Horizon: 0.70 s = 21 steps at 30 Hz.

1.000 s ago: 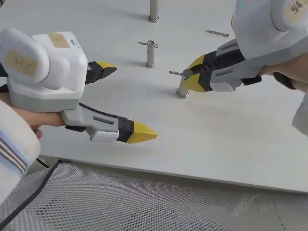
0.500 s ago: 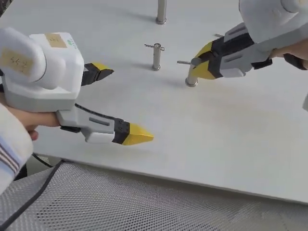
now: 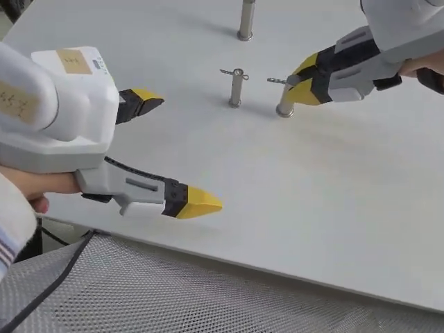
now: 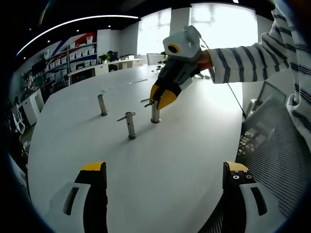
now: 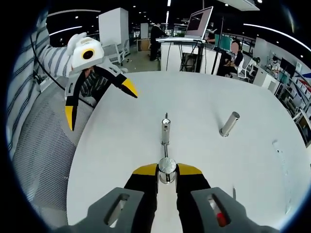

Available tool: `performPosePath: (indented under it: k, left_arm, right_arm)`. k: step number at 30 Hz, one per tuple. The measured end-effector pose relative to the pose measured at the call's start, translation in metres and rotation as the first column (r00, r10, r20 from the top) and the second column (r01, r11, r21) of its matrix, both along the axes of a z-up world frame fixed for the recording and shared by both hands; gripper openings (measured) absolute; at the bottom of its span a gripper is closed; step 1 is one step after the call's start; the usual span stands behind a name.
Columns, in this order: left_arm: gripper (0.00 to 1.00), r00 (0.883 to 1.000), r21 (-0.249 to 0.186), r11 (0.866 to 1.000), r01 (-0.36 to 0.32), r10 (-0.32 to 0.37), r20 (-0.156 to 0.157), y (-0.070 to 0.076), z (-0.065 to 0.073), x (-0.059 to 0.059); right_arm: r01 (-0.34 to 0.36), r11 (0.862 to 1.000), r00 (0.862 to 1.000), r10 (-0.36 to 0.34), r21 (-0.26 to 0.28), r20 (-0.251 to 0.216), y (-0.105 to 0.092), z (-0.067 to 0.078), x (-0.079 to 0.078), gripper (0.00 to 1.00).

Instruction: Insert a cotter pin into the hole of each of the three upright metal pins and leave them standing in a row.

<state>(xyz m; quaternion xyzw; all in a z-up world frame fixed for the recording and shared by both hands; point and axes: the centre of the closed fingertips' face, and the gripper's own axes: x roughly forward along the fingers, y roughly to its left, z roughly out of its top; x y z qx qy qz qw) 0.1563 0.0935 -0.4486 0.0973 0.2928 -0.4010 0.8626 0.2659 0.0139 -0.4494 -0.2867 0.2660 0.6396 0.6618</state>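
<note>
**Right gripper** [image 5: 167, 170]: clenched about the head of the near metal pin [image 3: 284, 104], which stands upright just right of the middle metal pin [image 3: 236, 90] in the head view. That head is partly hidden by the jaws. A cotter pin [image 3: 277, 81] is seen projecting from it toward the middle metal pin.

**Middle metal pin:** upright, with a second cotter pin [image 3: 234, 72] lodged through its top.

**Far metal pin** [image 3: 245, 21]: upright, beyond the middle metal pin.

**Left gripper** [image 3: 173, 151]: released, jaws spread wide, held well apart from the middle metal pin, near the bench [image 3: 312, 194] edge.

A grey mesh chair [image 3: 208, 298] sits at the white table's [image 3: 333, 187] near edge; a monitor [image 5: 200, 22] stands beyond.
</note>
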Motion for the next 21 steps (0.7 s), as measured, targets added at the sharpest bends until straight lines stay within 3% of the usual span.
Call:
performPosePath:
  k: [9, 21]
  left_arm:
    - [0.99, 1.0, -0.001, 1.0, -0.018, 0.018, 0.008, 0.0059, 0.0032, 0.0023]
    - [0.99, 1.0, -0.007, 1.0, -0.023, 0.023, -0.004, 0.0038, 0.0036, 0.0013]
  right_arm:
    - [-0.022, 1.0, 1.0, 0.022, -0.01, -0.01, -0.0037, -0.0072, -0.0015, 0.08]
    - [0.005, 0.999, 0.999, -0.003, 0.045, -0.049, 0.0008, -0.0019, -0.0065, 0.08]
